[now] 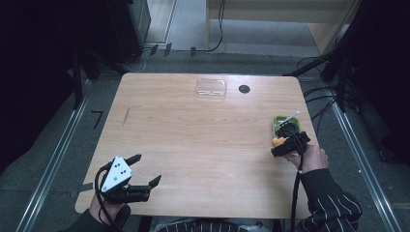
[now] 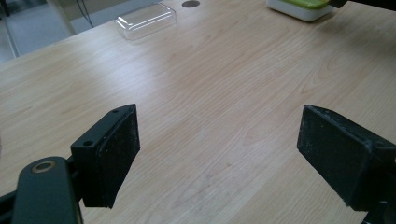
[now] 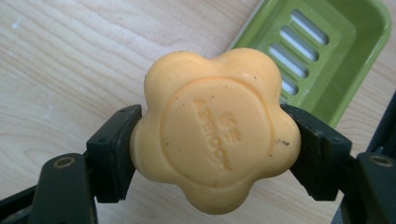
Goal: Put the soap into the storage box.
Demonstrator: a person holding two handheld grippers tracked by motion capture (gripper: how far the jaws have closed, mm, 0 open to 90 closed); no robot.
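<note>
Right gripper (image 3: 212, 140): clamped on orange flower-shaped soap (image 3: 212, 128), hovering just short of green soap dish (image 3: 327, 56).
Slip risk: curved, slick lobes; could squirt out sideways under the squeeze.
Miss risk: dish rim may catch soap and tip dish.
Table edge (image 1: 309, 140): right behind dish; dish could be shoved off.
Left gripper (image 1: 140, 176): spread wide, unloaded, far from dish.
Open room: bare wood toward clear lid (image 1: 211, 88).

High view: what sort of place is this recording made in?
Probably a lab or recording workspace, not a home: a bare wooden table stands on grey floor, with loose cables and metal floor rails around it, and dark equipment racks behind.
</note>
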